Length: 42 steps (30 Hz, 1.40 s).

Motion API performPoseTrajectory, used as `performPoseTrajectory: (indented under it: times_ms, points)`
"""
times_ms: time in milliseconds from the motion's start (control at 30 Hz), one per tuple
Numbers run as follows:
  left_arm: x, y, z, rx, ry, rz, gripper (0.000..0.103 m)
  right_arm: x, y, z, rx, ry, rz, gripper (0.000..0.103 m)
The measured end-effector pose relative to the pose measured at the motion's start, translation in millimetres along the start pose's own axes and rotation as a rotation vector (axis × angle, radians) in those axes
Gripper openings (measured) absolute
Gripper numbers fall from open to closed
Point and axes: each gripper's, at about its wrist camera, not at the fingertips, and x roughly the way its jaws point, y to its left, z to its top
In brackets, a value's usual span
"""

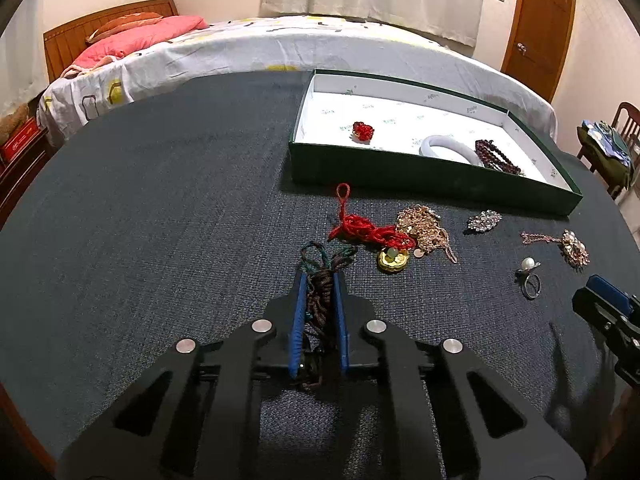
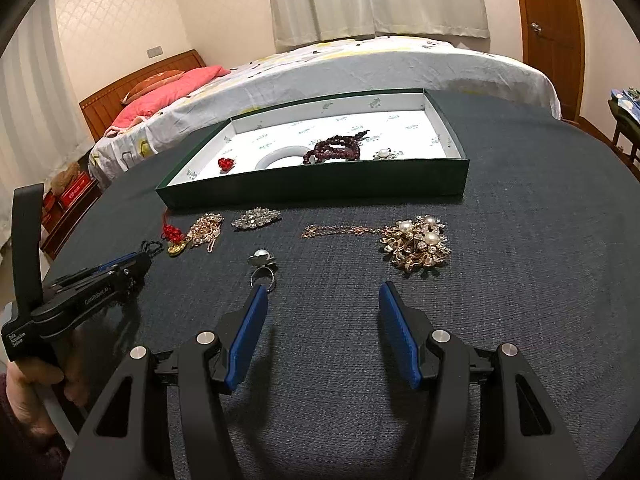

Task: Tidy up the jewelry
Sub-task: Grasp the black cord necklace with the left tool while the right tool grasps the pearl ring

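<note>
My left gripper [image 1: 320,276] is shut on a dark braided cord [image 1: 322,300] that lies on the dark cloth, its loops sticking out past the fingertips. Just beyond lie a red cord with a gold pendant [image 1: 372,234] and a gold chain pile [image 1: 424,228]. A crystal brooch [image 2: 256,218], a pearl ring [image 2: 262,264] and a pearl brooch on a chain [image 2: 416,246] lie ahead of my right gripper [image 2: 324,288], which stands open over bare cloth. The green box [image 2: 320,186] holds a red bead piece [image 2: 226,164], a white bangle [image 2: 280,157], dark red beads [image 2: 332,148] and a small pearl brooch [image 2: 385,154].
The table is covered by a dark woven cloth [image 1: 160,200]. A bed [image 1: 280,44] stands right behind the table. A wooden door [image 1: 540,20] is at the back right, and a chair with clothes [image 1: 608,148] stands off the table's right edge. A hand [image 2: 24,392] holds the left gripper's handle.
</note>
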Motion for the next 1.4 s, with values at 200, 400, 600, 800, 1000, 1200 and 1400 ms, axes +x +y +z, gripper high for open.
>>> performPoseTrajectory:
  times_ms: [200, 400, 600, 800, 1000, 1200, 1400]
  points:
    - [-6, -1, 0, 0.006, -0.026, 0.018, 0.012, 3, 6, 2, -0.008, 0.009, 0.007, 0.057]
    - [-17, 2, 4, -0.005, -0.058, 0.024, 0.012, 14, 19, 8, -0.031, 0.031, 0.016, 0.057]
    - [-21, 10, 7, -0.020, -0.064, 0.043, 0.012, 30, 38, 19, -0.069, 0.061, 0.018, 0.057]
    - [-20, 19, 6, -0.046, -0.057, 0.052, 0.012, 47, 47, 29, -0.097, 0.111, 0.013, 0.051]
    - [-19, 22, 6, -0.060, -0.054, 0.047, 0.012, 54, 46, 36, -0.112, 0.127, -0.004, 0.036]
    - [-18, 22, 6, -0.058, -0.052, 0.048, 0.012, 52, 45, 34, -0.128, 0.128, -0.008, 0.029]
    - [-18, 21, 4, -0.054, -0.054, 0.049, 0.012, 51, 45, 33, -0.143, 0.130, -0.006, 0.023]
